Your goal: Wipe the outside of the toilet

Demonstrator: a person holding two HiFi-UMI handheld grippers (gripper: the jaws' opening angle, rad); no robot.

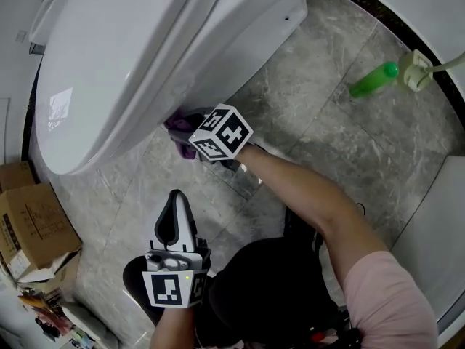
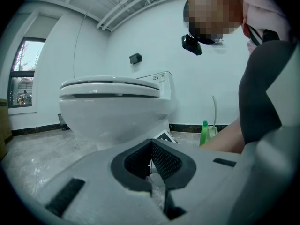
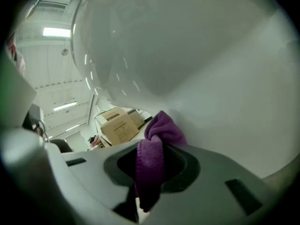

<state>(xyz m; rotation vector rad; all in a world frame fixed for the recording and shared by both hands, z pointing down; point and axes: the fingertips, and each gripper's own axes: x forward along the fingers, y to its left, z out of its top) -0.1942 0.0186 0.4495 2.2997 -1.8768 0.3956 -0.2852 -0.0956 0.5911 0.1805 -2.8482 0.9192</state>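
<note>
- The right hand-held gripper [image 1: 187,128] is pinching a purple cloth [image 1: 178,124]; in the right gripper view the cloth hangs folded between the jaws, and its bunched top pokes out past the tips
- That bunched end sits against the white outer wall of the toilet [image 1: 123,64], low on the side of the bowl, under the overhang of the closed lid and near the floor [image 1: 312,122]
- The left hand-held gripper [image 1: 174,213] is close to the person's body, well apart from the toilet, with its jaws pressed together at the tips and nothing between them
- A green bottle [image 1: 373,79] stands on the floor by the wall, and a cardboard box [image 1: 33,227] sits off to the left; neither is in the way
- The step in hand looks like wiping the lower side of the bowl; no view shows how much of the outside is already clean
- The next move calls for keeping the cloth pressed to the curved wall and sweeping along it, with a firm enough pinch that the cloth does not drag out
- One risk is the hard jaw tips scraping the porcelain if the bunch slips aside
</note>
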